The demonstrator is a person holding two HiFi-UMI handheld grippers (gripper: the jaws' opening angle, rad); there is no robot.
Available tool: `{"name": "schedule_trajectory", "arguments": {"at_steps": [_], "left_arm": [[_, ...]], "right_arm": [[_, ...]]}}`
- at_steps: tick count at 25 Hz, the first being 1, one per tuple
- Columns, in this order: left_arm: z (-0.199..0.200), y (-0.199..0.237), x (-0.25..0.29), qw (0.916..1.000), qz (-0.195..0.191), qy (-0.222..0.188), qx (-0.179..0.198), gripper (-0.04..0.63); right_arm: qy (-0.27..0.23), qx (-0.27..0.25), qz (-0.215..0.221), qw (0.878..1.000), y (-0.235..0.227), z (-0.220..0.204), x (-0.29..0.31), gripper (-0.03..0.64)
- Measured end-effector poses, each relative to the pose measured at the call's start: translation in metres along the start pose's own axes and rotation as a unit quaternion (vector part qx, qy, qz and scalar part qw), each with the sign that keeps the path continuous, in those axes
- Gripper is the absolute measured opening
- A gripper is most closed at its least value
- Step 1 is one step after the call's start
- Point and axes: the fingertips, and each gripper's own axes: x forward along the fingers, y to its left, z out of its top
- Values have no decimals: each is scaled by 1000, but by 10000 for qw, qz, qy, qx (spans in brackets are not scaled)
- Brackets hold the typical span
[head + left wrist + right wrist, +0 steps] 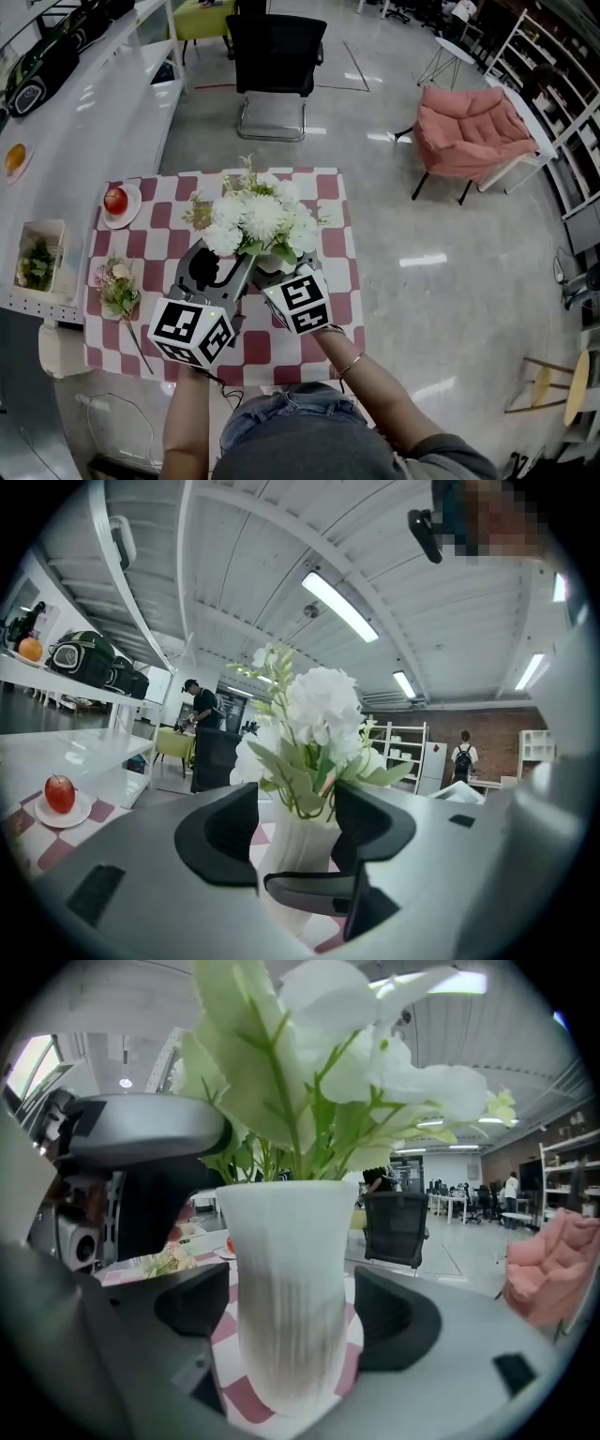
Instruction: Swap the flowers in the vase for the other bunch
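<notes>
1. The white flowers [258, 217] stand in the vase [286, 1288] on the counter [328, 202]; the other bunch [117, 281] lies well left.
2. The left tool [296, 827] is spread around the stems [309, 780]; the right tool [292, 1302] pinches the vase.
3. The stems look light and bendy: pinch them bunched, just above the vase.

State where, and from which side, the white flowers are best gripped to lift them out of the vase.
Grip the stems just above the vase rim, under the flowers, coming in level from the person's side. There the stems stand upright in one tight bunch; the flowers themselves are wide and soft. The vase is tall and narrow, so I'd pull straight up.
</notes>
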Motion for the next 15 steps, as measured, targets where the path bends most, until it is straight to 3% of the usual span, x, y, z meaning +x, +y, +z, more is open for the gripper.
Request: {"name": "schedule_trajectory", "arguments": {"at_steps": [8, 15], "left_arm": [[6, 3, 21, 9998, 37, 205, -40, 256], [7, 1, 25, 9996, 166, 161, 135, 173]], "right_arm": [[61, -120, -58, 9999, -4, -4, 3, 417], [22, -244, -28, 9997, 1, -2, 2, 356]]}}
